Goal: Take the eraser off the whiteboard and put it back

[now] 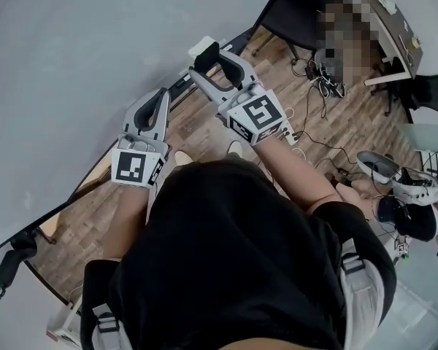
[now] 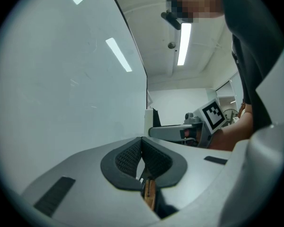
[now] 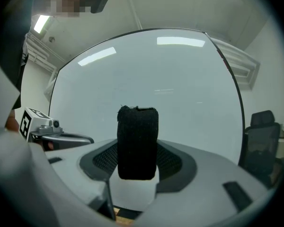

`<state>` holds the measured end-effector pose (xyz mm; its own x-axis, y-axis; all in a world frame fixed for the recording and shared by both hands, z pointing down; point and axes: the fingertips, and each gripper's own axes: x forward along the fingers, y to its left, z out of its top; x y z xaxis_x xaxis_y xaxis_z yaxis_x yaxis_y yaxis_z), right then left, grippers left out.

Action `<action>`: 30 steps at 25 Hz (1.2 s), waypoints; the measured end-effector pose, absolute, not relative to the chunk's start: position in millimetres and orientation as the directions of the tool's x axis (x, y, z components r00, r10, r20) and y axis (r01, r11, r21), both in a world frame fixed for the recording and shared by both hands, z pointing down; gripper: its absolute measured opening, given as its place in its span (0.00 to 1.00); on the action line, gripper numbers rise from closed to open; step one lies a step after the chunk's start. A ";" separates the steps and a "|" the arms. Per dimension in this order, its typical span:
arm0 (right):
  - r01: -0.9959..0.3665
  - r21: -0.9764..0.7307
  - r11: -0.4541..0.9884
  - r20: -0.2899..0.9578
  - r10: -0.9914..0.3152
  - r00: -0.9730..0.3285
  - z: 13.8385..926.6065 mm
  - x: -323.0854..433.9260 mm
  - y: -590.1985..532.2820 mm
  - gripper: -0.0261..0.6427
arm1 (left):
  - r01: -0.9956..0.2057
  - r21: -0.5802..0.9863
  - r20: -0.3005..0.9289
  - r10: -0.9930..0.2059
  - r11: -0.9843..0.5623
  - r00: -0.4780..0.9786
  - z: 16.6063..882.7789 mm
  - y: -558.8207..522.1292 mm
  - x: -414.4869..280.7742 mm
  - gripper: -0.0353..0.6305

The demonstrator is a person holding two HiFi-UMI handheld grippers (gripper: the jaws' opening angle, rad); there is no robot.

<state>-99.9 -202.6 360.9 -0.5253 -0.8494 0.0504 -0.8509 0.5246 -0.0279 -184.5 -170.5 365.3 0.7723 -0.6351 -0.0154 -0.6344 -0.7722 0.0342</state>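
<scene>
You have the eraser [image 3: 137, 143] clamped in your right gripper [image 1: 213, 63], so the first half of the job looks done. It is off the whiteboard [image 1: 95, 49] and held just in front of it, far end toward the board, near the lower edge. No view shows whether the felt touches the surface. What is left, as I judge it, is the return: bring it flat to the board and let go.

Your left gripper [image 2: 143, 162] has its jaws closed together with nothing between them. It sits to the left of the right one, alongside the board, and has no part in the grip.

**Eraser:** a block with rounded corners.
- The far part is black felt, matte and fuzzy, with a little fraying at one top corner.
- The near part is smooth white plastic, and that is where your jaws bear on it.
- The felt should give a little; the plastic will not.

**Board:** a glossy, pale, flat sheet with a thin dark frame. It is shiny enough to mirror the ceiling lights as bright bars.

**Grippers:** smooth grey plastic shells. The pads [image 3: 173, 162] are dark with a fine mesh pattern.

**Floor:** the floor [image 1: 204, 126] beneath is wood plank.
</scene>
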 end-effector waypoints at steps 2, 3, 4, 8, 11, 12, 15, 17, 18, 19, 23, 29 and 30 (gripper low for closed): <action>-0.839 -0.022 0.543 0.041 -0.838 -0.544 357.1 -87.1 -194.2 0.37 | -0.648 0.028 -0.018 -0.648 -0.761 0.761 361.7 -164.9 -173.2 0.05; -0.834 -0.019 0.551 0.037 -0.833 -0.552 355.3 -82.1 -190.5 0.37 | -0.654 0.025 -0.019 -0.654 -0.756 0.756 360.3 -162.6 -169.0 0.05; -0.829 -0.016 0.559 0.032 -0.828 -0.559 353.6 -78.9 -188.1 0.37 | -0.659 0.023 -0.020 -0.659 -0.752 0.752 359.3 -161.9 -166.7 0.05; -0.804 -0.009 0.594 0.022 -0.804 -0.594 351.0 -77.5 -187.5 0.37 | -0.679 0.025 -0.020 -0.679 -0.734 0.734 358.7 -168.3 -167.3 0.05; -0.783 -0.007 0.623 0.015 -0.782 -0.623 348.9 -73.9 -178.4 0.37 | -0.686 0.022 -0.021 -0.686 -0.727 0.727 358.2 -163.1 -161.3 0.05; -0.775 -0.003 0.632 0.011 -0.775 -0.632 347.7 -71.9 -174.6 0.37 | -0.687 0.020 -0.019 -0.687 -0.727 0.726 358.6 -160.5 -157.9 0.05; -0.760 -0.003 0.650 0.015 -0.759 -0.650 350.4 -64.9 -166.4 0.37 | -0.687 0.018 -0.011 -0.688 -0.726 0.726 363.3 -155.9 -148.5 0.05; -0.754 -0.005 0.657 0.017 -0.754 -0.656 353.1 -62.8 -164.4 0.37 | -0.689 0.019 -0.007 -0.689 -0.725 0.725 366.2 -155.4 -146.6 0.05; -0.753 -0.003 0.658 0.018 -0.753 -0.658 354.2 -62.5 -164.0 0.37 | -0.688 0.019 -0.006 -0.689 -0.725 0.725 366.9 -155.2 -146.9 0.05; -0.753 -0.002 0.658 0.018 -0.753 -0.658 355.3 -62.4 -163.9 0.37 | -0.688 0.016 -0.006 -0.688 -0.726 0.726 367.2 -154.9 -147.5 0.05; -0.756 -0.013 0.654 0.023 -0.756 -0.654 360.8 -61.4 -164.1 0.37 | -0.686 0.004 -0.003 -0.686 -0.728 0.728 370.2 -153.3 -150.1 0.05; -0.765 -0.028 0.644 0.019 -0.764 -0.644 362.1 -59.4 -159.8 0.37 | -0.680 0.005 0.002 -0.680 -0.733 0.733 372.5 -146.7 -148.9 0.05; -0.765 -0.027 0.643 0.017 -0.765 -0.644 361.5 -58.4 -159.3 0.37 | -0.678 0.005 0.002 -0.678 -0.735 0.735 372.7 -145.8 -147.3 0.05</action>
<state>-58.4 -159.3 361.5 -0.6437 -0.7651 0.0165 -0.7652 0.6432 -0.0270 -147.3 -145.8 372.7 0.7355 -0.6775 0.0021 -0.6775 -0.7355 0.0048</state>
